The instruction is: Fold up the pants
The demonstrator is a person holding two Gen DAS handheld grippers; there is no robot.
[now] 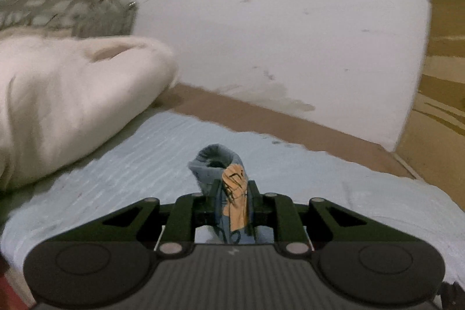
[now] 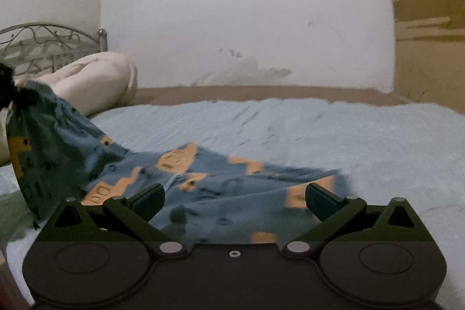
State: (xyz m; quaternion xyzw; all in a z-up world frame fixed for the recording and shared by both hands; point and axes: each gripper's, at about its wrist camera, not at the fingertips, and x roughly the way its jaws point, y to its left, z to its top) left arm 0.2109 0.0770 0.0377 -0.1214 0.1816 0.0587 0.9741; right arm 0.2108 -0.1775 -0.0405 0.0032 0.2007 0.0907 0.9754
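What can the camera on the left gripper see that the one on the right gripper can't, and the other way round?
Only the left wrist view shows the left gripper shut on a bunched bit of the pants.

Only the right wrist view shows the right gripper, jaws wide open, over the blue and orange pants spread on the bed, one end lifted at far left.

Both show the pale blue bedsheet, the cream pillow, the metal headboard and the white wall.

One pair of pants [image 2: 203,193], blue with orange patches. One bed [image 2: 319,135] under a pale blue sheet. One white pillow [image 1: 72,106] far left. One metal headboard [image 2: 52,45]. Two hand-held grippers, left [image 1: 234,193] and right [image 2: 234,198].
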